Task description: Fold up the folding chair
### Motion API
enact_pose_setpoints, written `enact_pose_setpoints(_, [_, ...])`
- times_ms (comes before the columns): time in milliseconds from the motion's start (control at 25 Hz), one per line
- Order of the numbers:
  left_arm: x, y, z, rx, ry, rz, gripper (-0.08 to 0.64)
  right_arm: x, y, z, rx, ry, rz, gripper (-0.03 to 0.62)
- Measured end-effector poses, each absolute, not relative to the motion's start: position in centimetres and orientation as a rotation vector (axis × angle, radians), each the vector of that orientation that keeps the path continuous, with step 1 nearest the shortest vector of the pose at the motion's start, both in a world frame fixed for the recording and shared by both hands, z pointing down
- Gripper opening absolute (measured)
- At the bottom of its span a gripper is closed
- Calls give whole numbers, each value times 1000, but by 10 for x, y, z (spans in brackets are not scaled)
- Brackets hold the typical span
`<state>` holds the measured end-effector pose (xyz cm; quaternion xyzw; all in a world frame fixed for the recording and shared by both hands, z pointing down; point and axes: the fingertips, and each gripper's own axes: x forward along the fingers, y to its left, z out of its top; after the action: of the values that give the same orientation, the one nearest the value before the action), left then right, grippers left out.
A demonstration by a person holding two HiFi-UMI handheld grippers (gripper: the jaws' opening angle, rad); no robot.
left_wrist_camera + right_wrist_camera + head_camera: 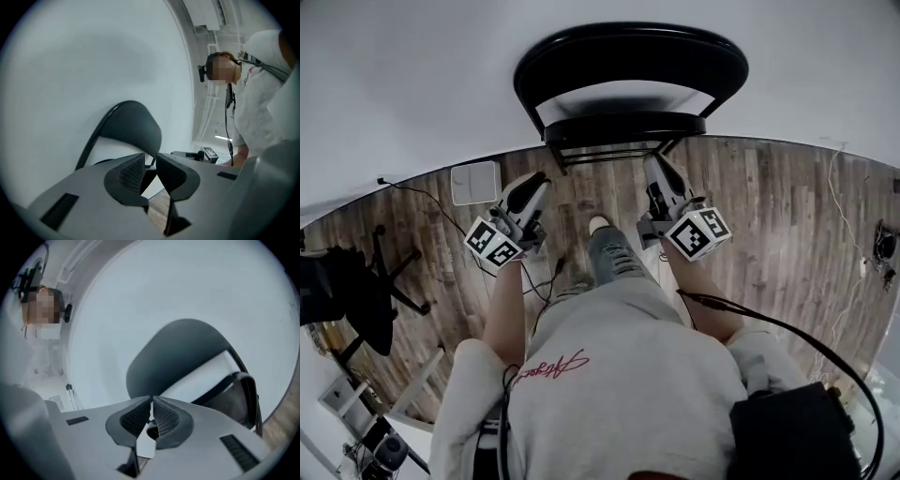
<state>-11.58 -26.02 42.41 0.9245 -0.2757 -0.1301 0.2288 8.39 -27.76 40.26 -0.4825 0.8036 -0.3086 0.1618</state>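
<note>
A plain white wall [394,75] fills the far side of the scene, and a floor of grey-brown wooden planks [769,206] runs from it towards the person. The black metal folding chair with a curved backrest [628,47] stands at the foot of that wall, far from the person and centred between the two grippers. From above, its seat shows only as a narrow dark band just under the backrest arc. I read that as the seat already swung up close to the frame, though I cannot tell whether it lies fully flush.

The left gripper [536,180] is held near the chair's left side and does not touch it. Its jaws are released, a slim gap between them and nothing inside. In the left gripper view the chair [136,122] rises beyond the left gripper [149,168]. The right gripper [654,161] is near the chair's right side, also clear of it. In the right gripper view the chair [183,352] again stands beyond the right gripper [151,411], whose jaws are clenched tip to tip on nothing.

The folding step looks done or nearly so. The next move probably calls for checking the seat. If it stands proud, one gripper should press it flat while the other steadies the backrest so the chair does not slide along the wall.
</note>
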Motion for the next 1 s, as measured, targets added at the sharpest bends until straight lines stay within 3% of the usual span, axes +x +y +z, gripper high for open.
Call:
enact_pose_setpoints(160, [-101, -220, 361, 2708, -723, -439, 44, 56, -220, 340, -1436, 2488, -492, 26])
enact_pose_setpoints(400, [-95, -115, 306, 2966, -731, -297, 17, -6, -101, 290, -1476, 2641, -87, 26])
enact_pose_setpoints(1000, [-92, 61, 249, 3066, -658, -327, 17, -25, 61, 248, -1564, 2656, 114, 25])
